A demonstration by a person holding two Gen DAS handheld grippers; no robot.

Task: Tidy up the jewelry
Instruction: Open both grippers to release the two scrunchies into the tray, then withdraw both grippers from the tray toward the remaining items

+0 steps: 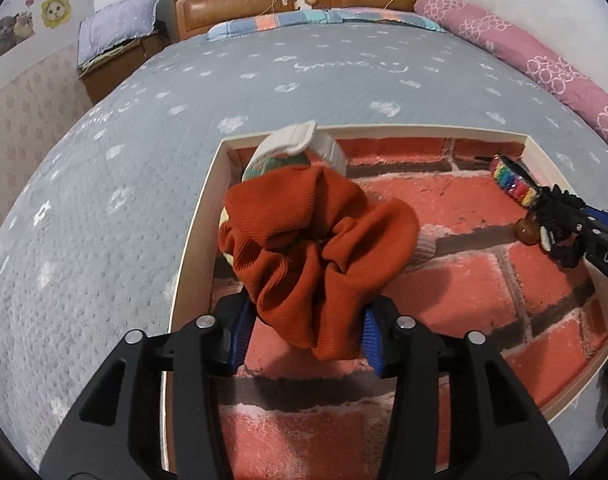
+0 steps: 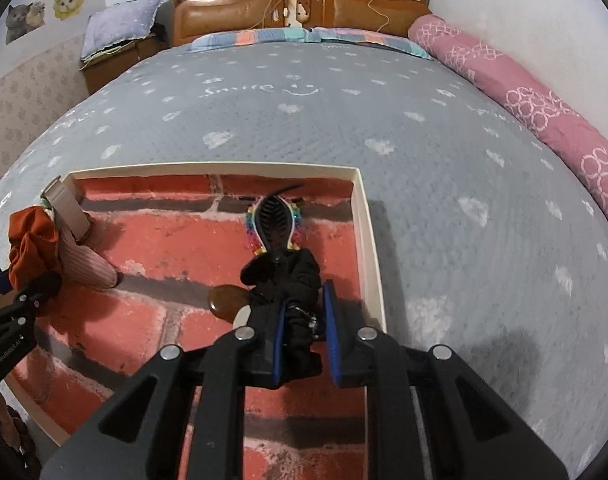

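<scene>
My left gripper (image 1: 304,332) is shut on an orange scrunchie (image 1: 316,248) and holds it over the left part of a shallow box with a red brick-pattern floor (image 1: 484,288). Behind the scrunchie stand cream and pink ribbed bands (image 1: 304,140). My right gripper (image 2: 304,336) is shut on a black braided bracelet (image 2: 291,280) with a brown bead (image 2: 225,300), near the box's right wall (image 2: 370,248). A rainbow beaded hair clip (image 2: 273,224) lies just ahead of it. The right gripper also shows in the left wrist view (image 1: 584,228).
The box sits on a grey quilted bed (image 2: 344,120). A pink rolled blanket (image 2: 524,96) lies along the right side. A wooden headboard (image 2: 299,0) and a nightstand with a pillow (image 2: 119,28) are at the back.
</scene>
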